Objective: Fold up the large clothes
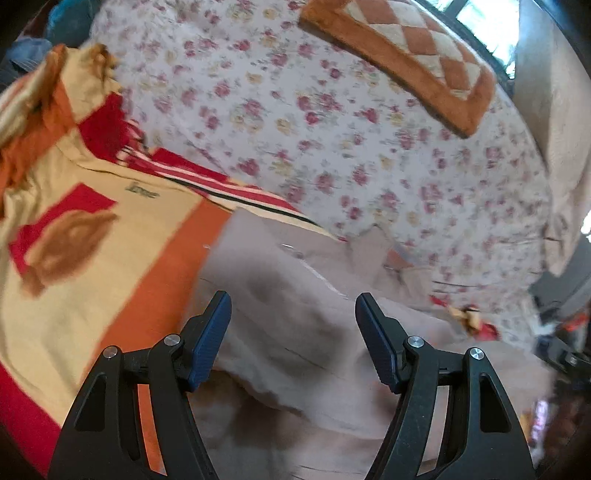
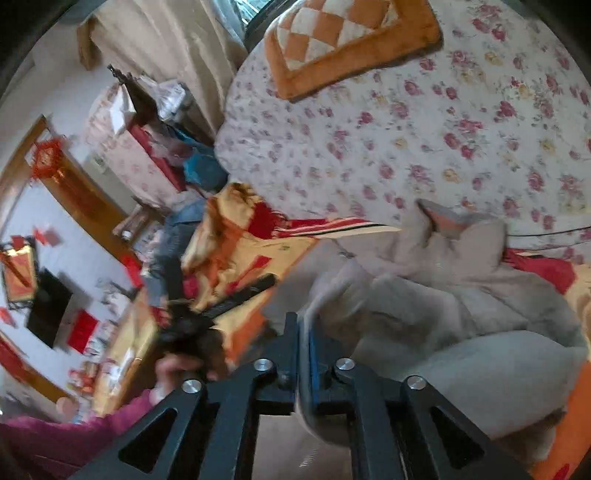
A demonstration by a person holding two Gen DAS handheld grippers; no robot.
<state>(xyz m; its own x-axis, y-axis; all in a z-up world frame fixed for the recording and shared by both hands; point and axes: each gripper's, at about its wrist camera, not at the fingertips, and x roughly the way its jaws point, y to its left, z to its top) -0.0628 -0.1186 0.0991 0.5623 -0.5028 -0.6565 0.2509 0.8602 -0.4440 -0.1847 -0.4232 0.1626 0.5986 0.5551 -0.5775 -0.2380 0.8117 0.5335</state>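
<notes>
Grey-beige garment (image 1: 295,332) lies crumpled on the bed, partly on a yellow, orange and red blanket (image 1: 85,236), partly against the floral sheet (image 1: 332,140). Left gripper (image 1: 293,332) hangs over the garment with jaws spread wide, blue pads (image 1: 210,343) apart, nothing between them, no cloth pinched; cloth sits below the gap. Right gripper (image 2: 303,332) has its jaws nearly together with a thin fold of the grey garment (image 2: 461,295) running up between the pads, so it grips the garment edge; the strip between the pads is blurred. In the right view the rest of the garment bunches to the right of the gripper, with a collar or corner (image 2: 443,218) sticking up near the floral sheet (image 2: 406,129). An orange and cream checked cushion (image 2: 351,33) rests on the sheet at the far side; same cushion (image 1: 406,55) in the left view. In the right view the person's other hand (image 2: 177,365) with a magenta sleeve (image 2: 74,435) shows low left, holding the dark, blurred left gripper (image 2: 236,299) over the blanket (image 2: 251,251). Room clutter, a door frame and red decorations blur at far left. Both views are motion-smeared.
</notes>
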